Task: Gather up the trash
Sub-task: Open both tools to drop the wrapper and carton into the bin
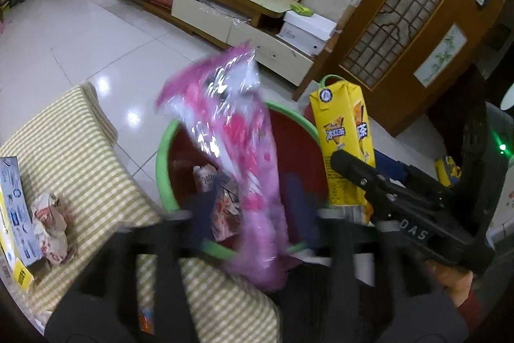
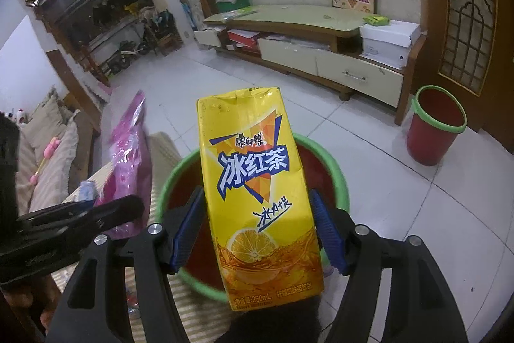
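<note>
hand-held grippers: 2 (left [image 1: 253, 214], right [image 2: 257, 233]) | red bins: 2 (near [image 2: 337, 179], far [image 2: 437, 130]) | yellow tea carton [image 2: 257, 182]: 1 | pink plastic wrapper [image 1: 231, 130]: 1 | crumpled paper wrapper [image 1: 51, 227]: 1 | blue box [image 1: 16, 208]: 1

Glossy pink plastic wrapper [image 1: 225, 130]; shiny yellow carton [image 2: 257, 188]; smooth plastic bin [image 2: 337, 179]; striped woven cloth [image 1: 80, 143].

Black right gripper [image 2: 257, 230], blue ribbed pads [image 2: 184, 233], silver screws, red sleeve [image 1: 474, 306]
</note>
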Motion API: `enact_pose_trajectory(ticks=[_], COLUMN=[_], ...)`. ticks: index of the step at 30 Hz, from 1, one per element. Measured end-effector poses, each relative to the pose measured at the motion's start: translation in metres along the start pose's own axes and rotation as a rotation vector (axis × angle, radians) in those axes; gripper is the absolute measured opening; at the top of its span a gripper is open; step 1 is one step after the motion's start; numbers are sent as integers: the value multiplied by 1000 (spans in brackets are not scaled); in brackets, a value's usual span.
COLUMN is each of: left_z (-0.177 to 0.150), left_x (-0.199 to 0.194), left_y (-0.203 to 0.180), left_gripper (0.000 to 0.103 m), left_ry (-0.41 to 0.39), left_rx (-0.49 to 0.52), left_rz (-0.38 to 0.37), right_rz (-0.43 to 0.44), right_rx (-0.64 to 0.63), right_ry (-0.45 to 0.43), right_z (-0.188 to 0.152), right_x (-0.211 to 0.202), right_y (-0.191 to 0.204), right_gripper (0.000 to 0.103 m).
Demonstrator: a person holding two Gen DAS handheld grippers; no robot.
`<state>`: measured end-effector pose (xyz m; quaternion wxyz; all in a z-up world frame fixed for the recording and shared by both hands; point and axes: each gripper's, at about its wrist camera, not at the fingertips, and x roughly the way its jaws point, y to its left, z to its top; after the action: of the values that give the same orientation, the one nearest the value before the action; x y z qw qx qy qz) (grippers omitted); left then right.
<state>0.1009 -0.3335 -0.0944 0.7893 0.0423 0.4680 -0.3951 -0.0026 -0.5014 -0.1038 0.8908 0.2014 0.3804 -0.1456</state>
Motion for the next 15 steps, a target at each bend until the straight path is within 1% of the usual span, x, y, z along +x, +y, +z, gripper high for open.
enact_pose_trajectory(ticks=[3, 6, 11, 14, 15], left_z=[-3, -9, -25, -40, -46], left_x=[-1, -7, -35, -59, -70], left_y=[7, 12, 32, 48, 55], left_gripper=[62, 63, 65, 66, 68], left_ry=[-7, -9, -49, -81, -96], left_rx=[-28, -31, -72, -91, -95], left_rz=[-7, 19, 57, 104, 132], right_rz=[-13, -18, 3, 34, 48], right_rx=[27, 30, 19, 19, 19], right_ry=[4, 1, 5, 9, 11], right_z=[1, -1, -9, -14, -17], right_x=[4, 0, -11, -18, -21], right_y=[-9, -9, 3, 15, 22], right_gripper=[73, 73, 73, 73, 73])
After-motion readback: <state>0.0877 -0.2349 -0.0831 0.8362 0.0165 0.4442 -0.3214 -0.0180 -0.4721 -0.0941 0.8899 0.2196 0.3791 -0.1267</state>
